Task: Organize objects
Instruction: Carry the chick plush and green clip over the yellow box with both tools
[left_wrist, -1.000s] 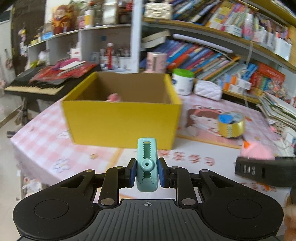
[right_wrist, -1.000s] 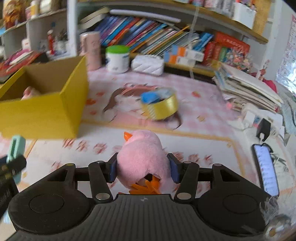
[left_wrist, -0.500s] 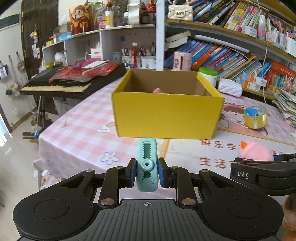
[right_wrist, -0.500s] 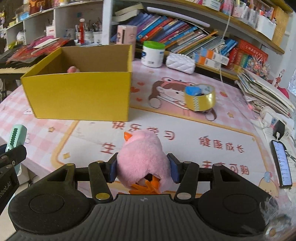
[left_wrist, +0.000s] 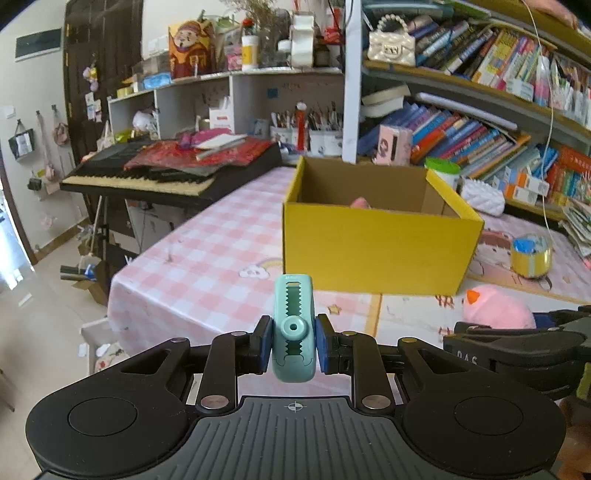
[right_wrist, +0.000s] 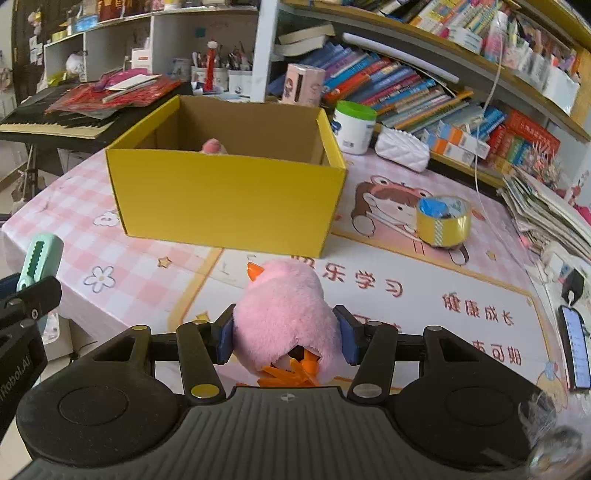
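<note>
Objects being organized: two are in hand and none is yet at the box. Left gripper (left_wrist: 293, 345) is squeezing a mint-green toothed clip (left_wrist: 293, 328) between its blue pads, fully closed on it, the clip standing upright along the fingers. Right gripper (right_wrist: 284, 336) is clamping a pink plush chick (right_wrist: 282, 317) across its body, jaws set only as wide as the plush, the orange beak pointing toward 12 o'clock and the orange feet hanging toward the camera. Both loads are hanging over the near edge of the pink checked worktop (right_wrist: 85, 206).

Outward, the yellow cardboard box (right_wrist: 229, 199) is standing open-topped at 12 o'clock from the right gripper and between 12 and 1 o'clock from the left; a small pink item (right_wrist: 212, 146) is already lying inside by its far wall. A yellow tape roll (right_wrist: 443, 221) is resting on the worktop at 2 o'clock from the right gripper, well apart from the box.

Step judged in hand: the carry phase, before deposit. The next move is calling for each gripper to be raised above the box's near rim, brought over the opening, then opened so that clip and chick drop inside without the fingers catching the cardboard wall or each other.
</note>
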